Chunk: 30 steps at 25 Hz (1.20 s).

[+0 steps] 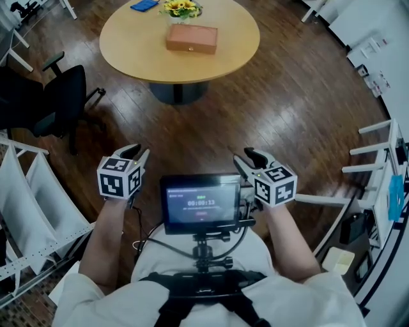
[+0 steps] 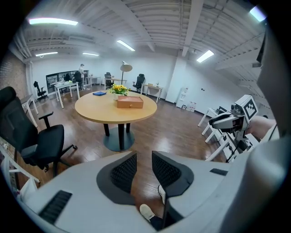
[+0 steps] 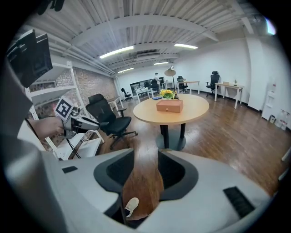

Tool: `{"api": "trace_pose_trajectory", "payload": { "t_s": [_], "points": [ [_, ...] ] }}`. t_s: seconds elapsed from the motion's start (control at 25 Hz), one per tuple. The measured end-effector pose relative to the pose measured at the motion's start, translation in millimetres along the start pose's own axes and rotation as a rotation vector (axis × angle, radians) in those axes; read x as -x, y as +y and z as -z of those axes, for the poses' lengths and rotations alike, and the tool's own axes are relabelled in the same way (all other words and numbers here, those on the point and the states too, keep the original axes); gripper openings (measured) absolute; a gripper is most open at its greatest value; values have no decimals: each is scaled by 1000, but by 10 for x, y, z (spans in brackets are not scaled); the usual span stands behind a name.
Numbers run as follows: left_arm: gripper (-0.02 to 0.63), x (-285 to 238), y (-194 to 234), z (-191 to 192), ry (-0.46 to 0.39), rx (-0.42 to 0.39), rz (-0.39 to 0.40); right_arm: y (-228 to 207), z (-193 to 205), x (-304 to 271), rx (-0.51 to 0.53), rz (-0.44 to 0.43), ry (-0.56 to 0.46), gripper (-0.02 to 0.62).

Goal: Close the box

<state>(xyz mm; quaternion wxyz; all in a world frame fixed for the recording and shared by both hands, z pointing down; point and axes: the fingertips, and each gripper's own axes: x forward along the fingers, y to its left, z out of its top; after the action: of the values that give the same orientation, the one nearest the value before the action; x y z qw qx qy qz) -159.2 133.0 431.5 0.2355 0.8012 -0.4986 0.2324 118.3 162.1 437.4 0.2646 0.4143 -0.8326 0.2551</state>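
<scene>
Left tongs: jaws spread a little, nothing between them; through the gap I see only floor and a shoe. Right tongs: jaws spread somewhat wider, likewise empty, with floor and the shoe below. Both are held low, either side of a chest-mounted monitor whose print I cannot read. Hard to make out: the round table's far edge, a blue item and a pot of yellow flowers are cut off at the top of my head view; in both gripper views the box is too small for detail. Box: on the table, just in front of the flowers, well apart from both tongs and straight ahead of them across bare wooden floor. Appearance: reddish-brown, low and rectangular, a small pale fitting at the middle of its front face; top looks flat, though I cannot tell whether the lid is fully seated.
</scene>
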Motion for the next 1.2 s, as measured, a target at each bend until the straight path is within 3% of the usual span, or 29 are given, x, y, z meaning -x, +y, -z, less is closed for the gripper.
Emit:
{"api": "trace_pose_trajectory", "payload": {
  "t_s": [0.48, 0.88, 1.2],
  "points": [
    [104, 350, 162, 270, 8, -6, 12, 426, 141, 39, -26, 25, -2, 169],
    [104, 380, 250, 307, 9, -23, 38, 584, 197, -7, -31, 51, 13, 169],
    [104, 388, 552, 415, 19, -14, 56, 823, 177, -263, -31, 53, 40, 169]
  ]
}}
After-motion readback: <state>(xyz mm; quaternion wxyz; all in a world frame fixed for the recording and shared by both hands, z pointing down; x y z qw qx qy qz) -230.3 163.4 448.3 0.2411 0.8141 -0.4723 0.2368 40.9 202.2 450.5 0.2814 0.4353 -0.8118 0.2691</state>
